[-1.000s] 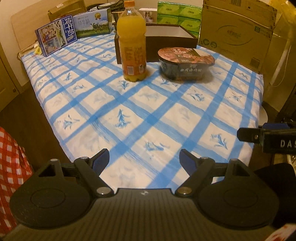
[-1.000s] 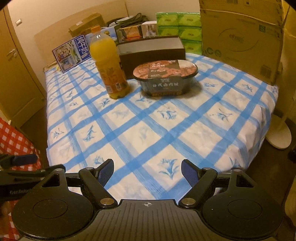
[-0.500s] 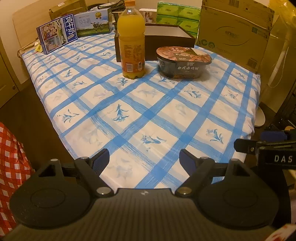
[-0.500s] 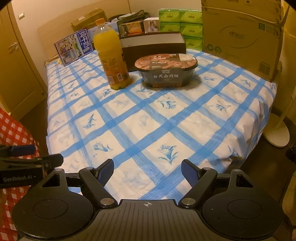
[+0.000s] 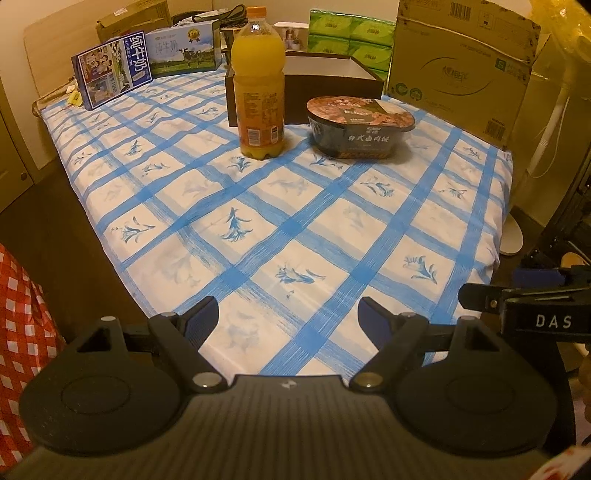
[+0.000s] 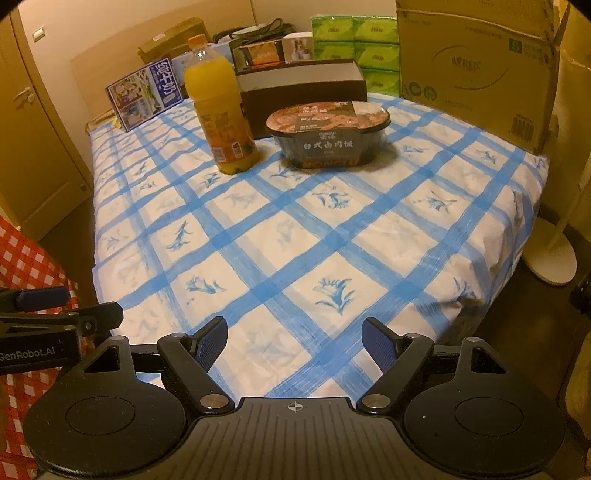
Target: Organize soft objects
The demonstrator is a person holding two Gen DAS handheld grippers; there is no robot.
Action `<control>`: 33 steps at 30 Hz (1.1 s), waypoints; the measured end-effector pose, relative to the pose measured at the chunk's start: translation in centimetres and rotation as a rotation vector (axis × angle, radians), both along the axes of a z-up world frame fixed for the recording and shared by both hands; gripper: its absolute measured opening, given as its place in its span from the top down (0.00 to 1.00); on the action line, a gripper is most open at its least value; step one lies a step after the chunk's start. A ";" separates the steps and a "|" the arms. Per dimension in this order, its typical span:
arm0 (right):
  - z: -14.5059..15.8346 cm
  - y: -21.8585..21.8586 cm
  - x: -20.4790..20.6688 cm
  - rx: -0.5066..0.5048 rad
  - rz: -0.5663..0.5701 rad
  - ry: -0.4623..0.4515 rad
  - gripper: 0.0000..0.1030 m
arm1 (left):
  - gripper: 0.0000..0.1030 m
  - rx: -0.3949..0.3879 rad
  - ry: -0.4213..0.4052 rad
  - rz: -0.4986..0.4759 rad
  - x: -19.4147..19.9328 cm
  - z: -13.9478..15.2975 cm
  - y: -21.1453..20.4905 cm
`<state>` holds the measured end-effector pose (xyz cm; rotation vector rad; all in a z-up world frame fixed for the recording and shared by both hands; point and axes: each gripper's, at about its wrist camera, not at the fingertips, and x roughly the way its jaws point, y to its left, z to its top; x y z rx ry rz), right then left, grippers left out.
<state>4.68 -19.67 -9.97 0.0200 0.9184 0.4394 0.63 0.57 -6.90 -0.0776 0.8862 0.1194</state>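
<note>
An orange juice bottle [image 5: 260,92] stands upright on the blue-checked tablecloth [image 5: 288,229], with a dark instant-meal bowl [image 5: 360,127] to its right. Behind both sits an open dark box [image 5: 325,81]. The right wrist view shows the same bottle [image 6: 219,110], bowl [image 6: 327,133] and box [image 6: 301,88]. My left gripper [image 5: 288,317] hangs open over the table's near edge, nothing between its fingers. My right gripper [image 6: 294,338] is open and empty too, also at the near edge. Each gripper sees the other at its side.
A blue milk carton box [image 5: 110,75] and a second one [image 5: 183,48] stand at the far left. Green tissue packs [image 5: 349,35] and a big cardboard box [image 5: 461,70] line the back right. Red checked cloth [image 5: 22,332] lies at the left, a white fan base [image 6: 550,258] on the floor at the right.
Both grippers have drawn back from the table, so the bottle and bowl look farther away and more of the near cloth edge shows. Both stay open.
</note>
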 end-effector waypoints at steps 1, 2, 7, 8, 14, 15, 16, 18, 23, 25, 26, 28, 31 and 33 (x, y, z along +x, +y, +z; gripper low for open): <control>0.1 0.0 0.0 0.000 0.001 0.001 0.23 | 0.21 -0.001 0.001 0.000 -0.1 0.0 0.0; 0.1 0.1 -0.1 -0.001 0.000 0.000 0.23 | 0.21 -0.001 0.001 0.001 -0.1 -0.1 0.0; 0.1 0.5 -0.1 -0.005 0.010 -0.009 0.23 | 0.21 -0.004 -0.003 -0.001 -0.2 0.0 0.0; 0.0 0.6 -0.1 -0.007 0.010 -0.009 0.23 | 0.21 -0.004 -0.003 -0.001 -0.2 0.0 0.0; 0.0 0.6 -0.1 -0.006 0.009 -0.011 0.23 | 0.21 -0.005 -0.003 -0.002 -0.1 0.1 0.0; 0.0 0.6 -0.1 -0.006 0.009 -0.011 0.23 | 0.21 -0.004 -0.003 -0.001 -0.1 0.1 0.0; 0.0 0.6 0.0 -0.006 0.009 -0.012 0.23 | 0.21 -0.004 -0.004 -0.001 -0.1 0.1 0.0; 0.0 0.6 0.0 -0.007 0.009 -0.012 0.23 | 0.21 -0.004 -0.004 -0.002 -0.1 0.0 -0.1; 0.0 0.6 0.0 -0.007 0.010 -0.012 0.23 | 0.21 -0.005 -0.002 -0.006 0.1 0.1 -0.2; 0.0 0.6 0.0 -0.007 0.009 -0.011 0.23 | 0.21 -0.006 -0.002 -0.009 0.2 0.1 -0.2; 0.0 0.6 0.0 -0.007 0.009 -0.011 0.23 | 0.21 -0.007 -0.002 -0.011 0.2 0.1 -0.2; 0.0 0.7 0.0 -0.007 0.009 -0.013 0.23 | 0.21 -0.006 -0.002 -0.010 0.2 0.1 -0.2; 0.0 0.6 0.0 -0.008 0.011 -0.012 0.23 | 0.21 -0.007 -0.003 -0.010 0.3 0.1 -0.3; 0.0 0.6 0.1 -0.008 0.010 -0.012 0.23 | 0.21 -0.008 -0.003 -0.009 0.3 0.1 -0.2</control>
